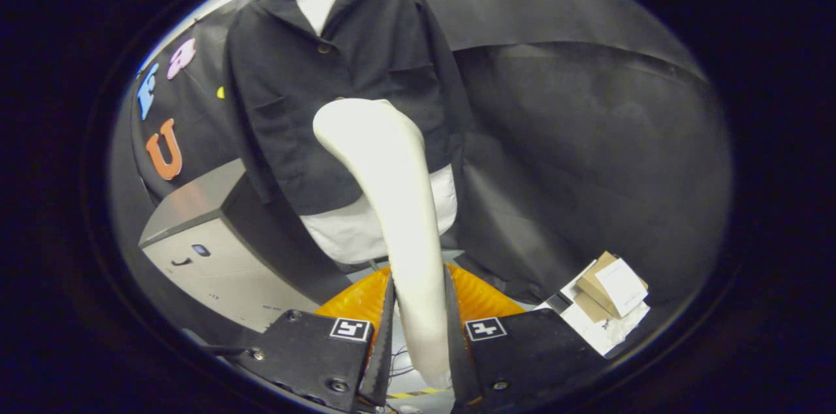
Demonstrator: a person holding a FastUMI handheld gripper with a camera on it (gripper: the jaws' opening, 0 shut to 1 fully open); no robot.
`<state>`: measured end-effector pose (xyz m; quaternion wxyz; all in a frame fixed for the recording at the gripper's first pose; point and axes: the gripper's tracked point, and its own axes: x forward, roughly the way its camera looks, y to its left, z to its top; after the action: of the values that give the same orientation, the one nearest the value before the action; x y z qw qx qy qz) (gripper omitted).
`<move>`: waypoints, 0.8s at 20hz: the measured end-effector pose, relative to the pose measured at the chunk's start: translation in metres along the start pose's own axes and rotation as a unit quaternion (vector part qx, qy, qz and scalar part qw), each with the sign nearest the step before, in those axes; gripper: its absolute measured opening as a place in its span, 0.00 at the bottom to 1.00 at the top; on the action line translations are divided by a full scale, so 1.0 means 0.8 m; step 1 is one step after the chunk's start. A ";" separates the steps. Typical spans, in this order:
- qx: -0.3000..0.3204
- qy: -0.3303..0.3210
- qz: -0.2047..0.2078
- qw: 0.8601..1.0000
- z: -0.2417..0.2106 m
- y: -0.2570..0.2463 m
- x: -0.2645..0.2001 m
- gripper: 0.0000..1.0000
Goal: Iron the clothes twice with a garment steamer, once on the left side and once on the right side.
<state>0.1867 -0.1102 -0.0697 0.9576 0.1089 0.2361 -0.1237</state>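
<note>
claw [419, 335]: closed on steamer [392, 205] handle
steamer: head at 12 o'clock, before shirt [339, 87]
shirt: hanging, dark

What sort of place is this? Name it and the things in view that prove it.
Probably a staged recording booth, not a home: black cloth drapes the walls, a dark jacket hangs in front of it, and cardboard boxes lie on the floor. The hand-held gripper is shut on a white garment steamer.
</note>
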 end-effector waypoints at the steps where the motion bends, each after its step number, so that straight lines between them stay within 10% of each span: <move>1: -0.005 -0.003 0.002 1.000 -0.010 0.013 -0.022 0.40; 16: -0.075 0.010 0.062 0.995 -0.187 0.124 -0.218 0.40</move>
<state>0.0022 0.0555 -0.1005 0.9664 0.0523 0.2474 -0.0449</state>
